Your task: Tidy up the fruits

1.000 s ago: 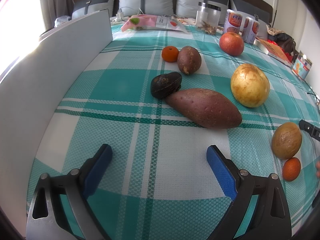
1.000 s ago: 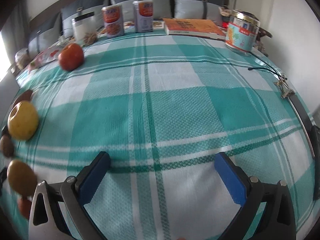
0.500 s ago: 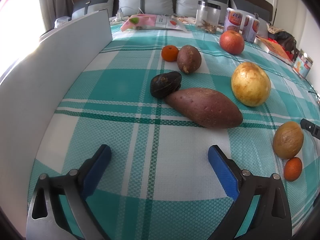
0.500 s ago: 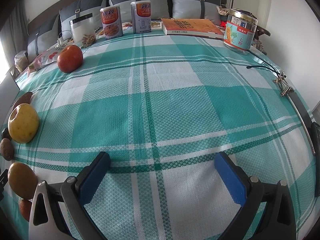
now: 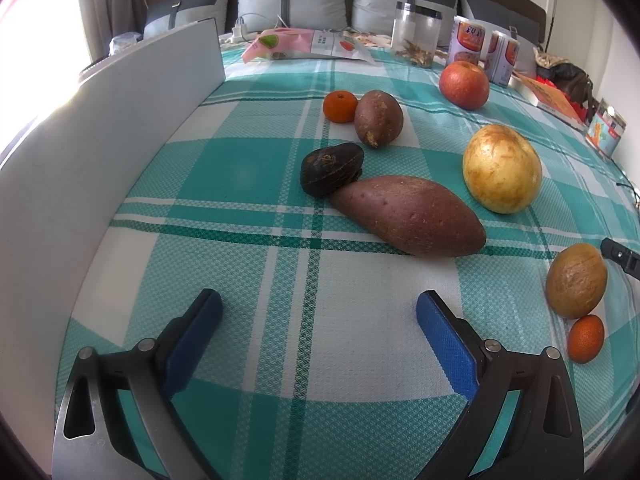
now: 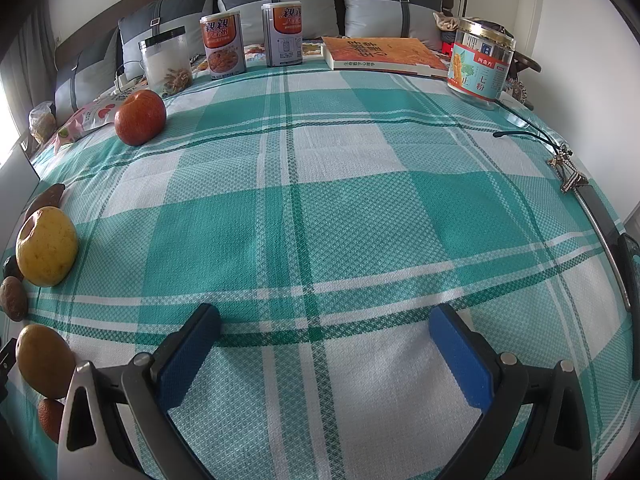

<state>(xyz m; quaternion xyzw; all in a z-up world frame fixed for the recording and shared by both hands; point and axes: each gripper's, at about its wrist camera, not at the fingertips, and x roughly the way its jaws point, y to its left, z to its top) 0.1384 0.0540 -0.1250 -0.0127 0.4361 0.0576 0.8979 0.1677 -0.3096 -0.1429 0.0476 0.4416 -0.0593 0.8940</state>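
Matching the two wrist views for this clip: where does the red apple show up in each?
Left wrist: red apple upper right, on the cloth just in front of the two cans.
Right wrist: red apple upper left, near the clear jar.
Shared landmark: the clear jar with a dark lid, behind the apple in both.

You have two sweet potatoes, one long (image 5: 408, 216) and one short (image 5: 378, 118). Two small oranges: one far (image 5: 340, 107), one near (image 5: 586, 338). One red apple (image 5: 464, 85), one large yellow fruit (image 5: 502, 169), one brownish-yellow round fruit (image 5: 576, 280), and one dark wrinkled fruit (image 5: 331, 168), possibly an avocado. At the back stand two printed cans (image 6: 222, 46) (image 6: 281, 34), one clear jar (image 6: 165, 62), one labelled tin (image 6: 480, 64) and one book (image 6: 384, 55). Two pairs of tongs: left (image 5: 318, 314), right (image 6: 324, 330).
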